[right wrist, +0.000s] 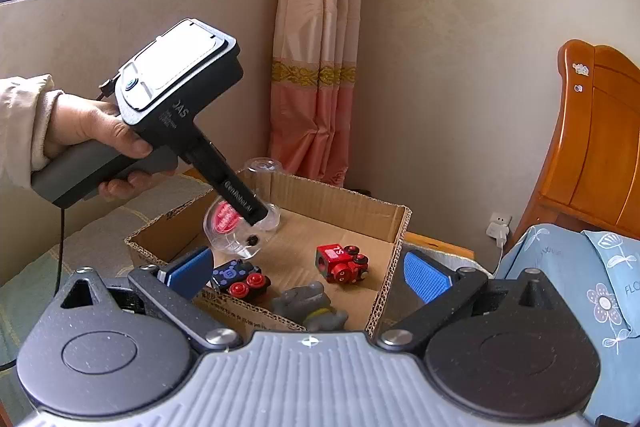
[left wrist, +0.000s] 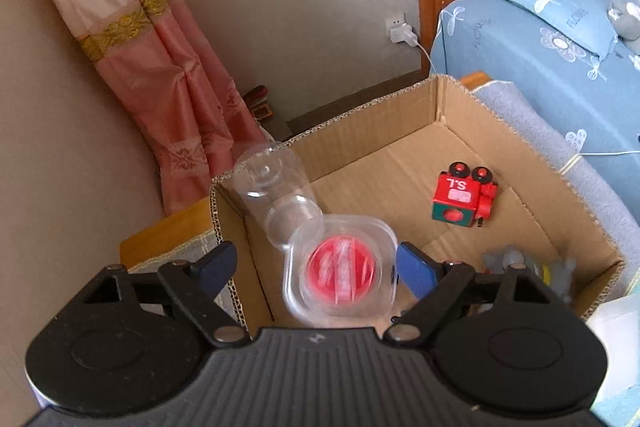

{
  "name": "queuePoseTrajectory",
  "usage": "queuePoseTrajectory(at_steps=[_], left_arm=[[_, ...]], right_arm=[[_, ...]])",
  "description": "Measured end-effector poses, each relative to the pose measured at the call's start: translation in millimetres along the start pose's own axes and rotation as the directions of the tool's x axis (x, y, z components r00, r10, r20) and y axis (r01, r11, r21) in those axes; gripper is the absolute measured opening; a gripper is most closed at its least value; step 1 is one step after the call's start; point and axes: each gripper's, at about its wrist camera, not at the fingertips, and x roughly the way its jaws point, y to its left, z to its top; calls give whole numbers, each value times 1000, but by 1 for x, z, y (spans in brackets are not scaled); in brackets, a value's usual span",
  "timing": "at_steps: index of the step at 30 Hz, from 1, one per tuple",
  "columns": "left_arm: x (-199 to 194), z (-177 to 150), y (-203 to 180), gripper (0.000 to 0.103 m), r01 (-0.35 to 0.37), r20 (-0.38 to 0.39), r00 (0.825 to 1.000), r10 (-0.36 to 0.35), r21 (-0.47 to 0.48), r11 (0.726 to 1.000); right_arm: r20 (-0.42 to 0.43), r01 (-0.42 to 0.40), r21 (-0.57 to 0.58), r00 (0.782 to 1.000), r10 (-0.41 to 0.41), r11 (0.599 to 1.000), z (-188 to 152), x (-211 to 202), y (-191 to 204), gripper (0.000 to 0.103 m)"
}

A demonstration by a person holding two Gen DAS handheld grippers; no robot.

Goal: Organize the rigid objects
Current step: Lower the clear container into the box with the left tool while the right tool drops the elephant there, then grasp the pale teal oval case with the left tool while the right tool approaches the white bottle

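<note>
Cardboard box (right wrist: 344,205) frame centre sits on grey-blue cloth-covered surface (right wrist: 36,267); blue floral bedding (right wrist: 560,267) lower right beside it.

Left gripper (left wrist: 314,269), held in the left hand (right wrist: 94,137) and angled steeply downward, has its jaws spread apart; right gripper (right wrist: 308,273) points gently downward with jaws fully spread and nothing between them.

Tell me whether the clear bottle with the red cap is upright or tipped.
Tipped. The clear bottle lies slanted over the cardboard box, red cap toward the left gripper, base pointing away.
</note>
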Motion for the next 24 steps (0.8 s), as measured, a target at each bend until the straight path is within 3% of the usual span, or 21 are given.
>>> queuePoseTrajectory(at_steps=[4,8,24], left_arm=[[-11,-4,3,88,-12,14,1000,12,-2,1000],[-29,-11,3,97,-8,42,999,8,-9,1000],[-99,-66,1,98,47,63,997,-41,-95,994]], right_arm=[[-7,-4,1,1000,4,1000,-4,-2,0,103],[-15,-6,4,1000,6,1000,-8,-6,1,103],[-112,-48,2,993,48,999,-41,-15,18,103]])
